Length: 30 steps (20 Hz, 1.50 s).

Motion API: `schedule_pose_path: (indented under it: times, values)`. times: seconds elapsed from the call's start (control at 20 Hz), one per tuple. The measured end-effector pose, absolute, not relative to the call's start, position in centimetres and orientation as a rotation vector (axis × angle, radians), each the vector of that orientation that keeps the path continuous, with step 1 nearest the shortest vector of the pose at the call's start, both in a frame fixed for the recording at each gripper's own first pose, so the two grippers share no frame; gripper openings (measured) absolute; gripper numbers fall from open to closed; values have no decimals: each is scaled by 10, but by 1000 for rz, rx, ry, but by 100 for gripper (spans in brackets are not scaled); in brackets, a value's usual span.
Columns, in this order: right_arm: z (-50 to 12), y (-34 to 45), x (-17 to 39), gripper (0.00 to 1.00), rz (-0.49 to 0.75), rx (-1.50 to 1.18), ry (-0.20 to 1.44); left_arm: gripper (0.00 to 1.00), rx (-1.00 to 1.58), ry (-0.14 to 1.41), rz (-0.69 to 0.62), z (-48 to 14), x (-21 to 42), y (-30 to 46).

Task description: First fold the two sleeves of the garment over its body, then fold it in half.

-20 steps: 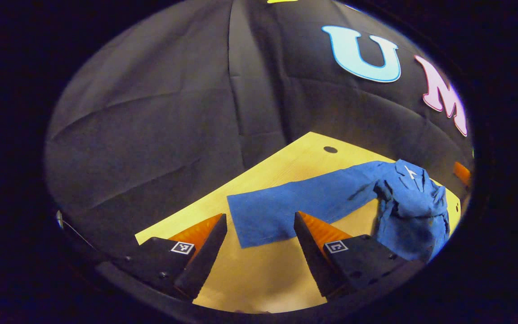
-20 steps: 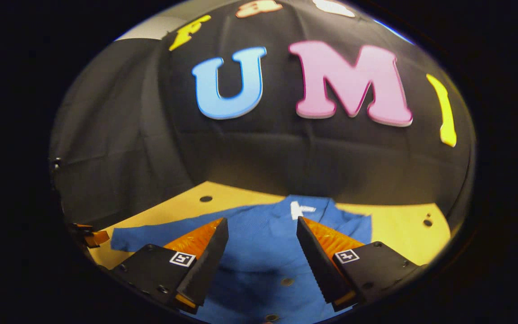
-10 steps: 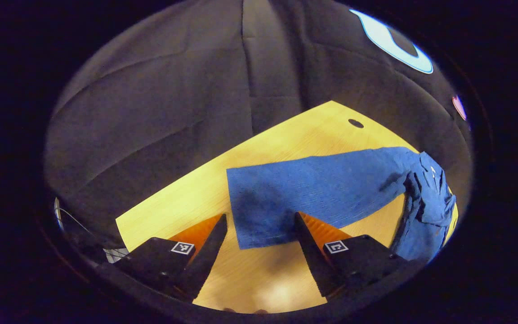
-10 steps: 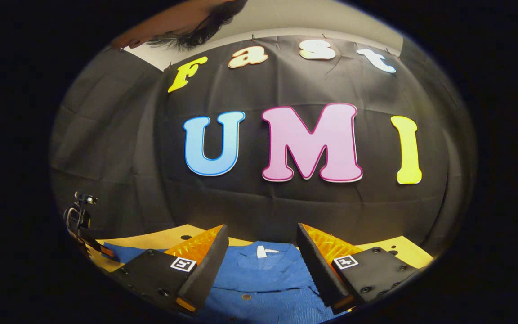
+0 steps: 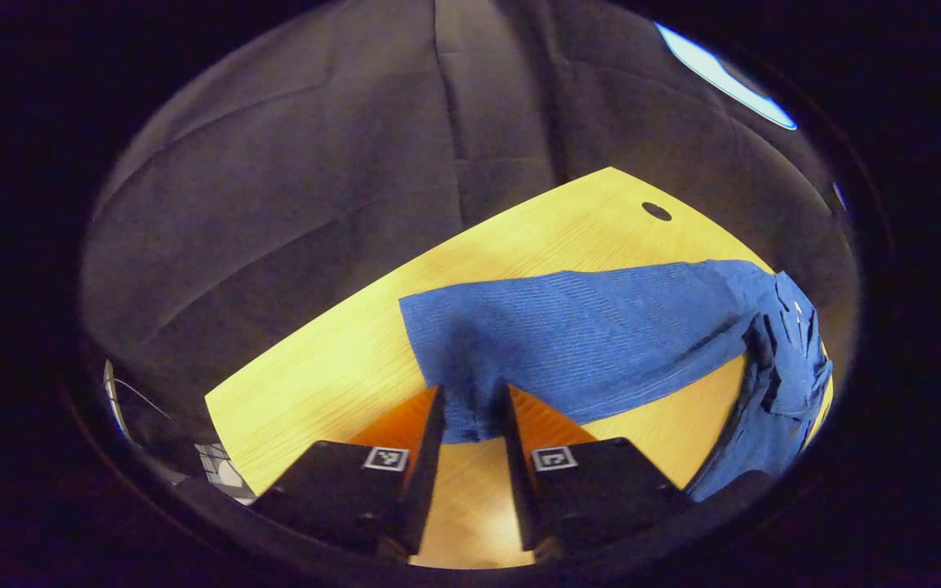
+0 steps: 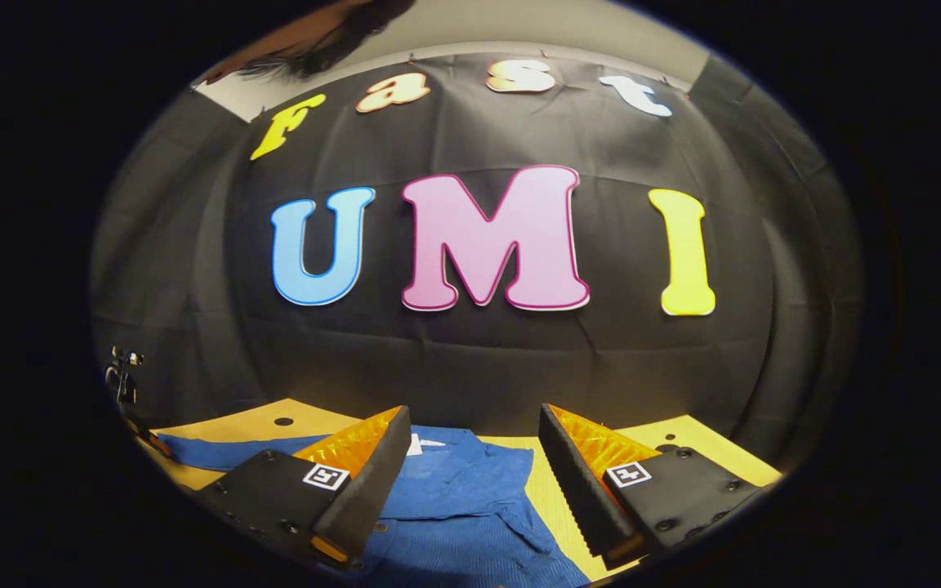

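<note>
- Since half a second ago, we find the left gripper (image 5: 468, 400) has narrowed its jaws from wide apart to a slim gap and has come forward onto the cuff end of the sleeve (image 5: 585, 335).
- We record the cuff's near corner lying between the left jaws; both fingers appear to press on the cloth there.
- We note the sleeve runs from those jaws ahead and to the right across the table (image 5: 340, 367), flat on the wood, and joins the body of the garment (image 5: 781, 384) at the far right, where the cloth is bunched and creased.
- We observe a dark round hole (image 5: 656, 211) in the table well ahead of the left jaws, beyond the sleeve.
- In the right gripper view, the right gripper (image 6: 474, 453) holds its jaws wide apart with nothing between them; its view has shifted slightly against half a second ago.
- We see the garment (image 6: 470, 498) below and between the right jaws, collar towards the booth's wall, with its sleeve (image 6: 225, 451) stretching off to the left of them.
- We cannot tell whether the right jaws touch the cloth.
</note>
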State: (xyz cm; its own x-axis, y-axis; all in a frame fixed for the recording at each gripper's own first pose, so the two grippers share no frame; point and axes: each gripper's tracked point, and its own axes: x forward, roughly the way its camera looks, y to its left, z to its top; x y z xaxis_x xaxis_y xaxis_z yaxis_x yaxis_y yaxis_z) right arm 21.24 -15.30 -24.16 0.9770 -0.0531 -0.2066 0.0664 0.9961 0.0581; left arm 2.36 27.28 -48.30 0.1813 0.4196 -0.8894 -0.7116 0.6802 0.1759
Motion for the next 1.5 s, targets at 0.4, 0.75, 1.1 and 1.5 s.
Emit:
schedule_pose_path:
  times: [0.4, 0.75, 1.1, 1.5]
  values:
    - [-247, -217, 207, 99, -164, 22, 225, 0, -388, 1043, 807, -477, 36, 272]
    - [-256, -250, 200, 98, -193, -3, 252, 0, -310, 808, 630, -391, 165, 219]
    - [-273, -301, 188, 98, -255, 21, 296, 0, -288, 694, 210, -361, 302, 14]
    - [-307, -375, 157, 98, -373, 134, 402, 0, -403, 776, -82, -420, 350, -216]
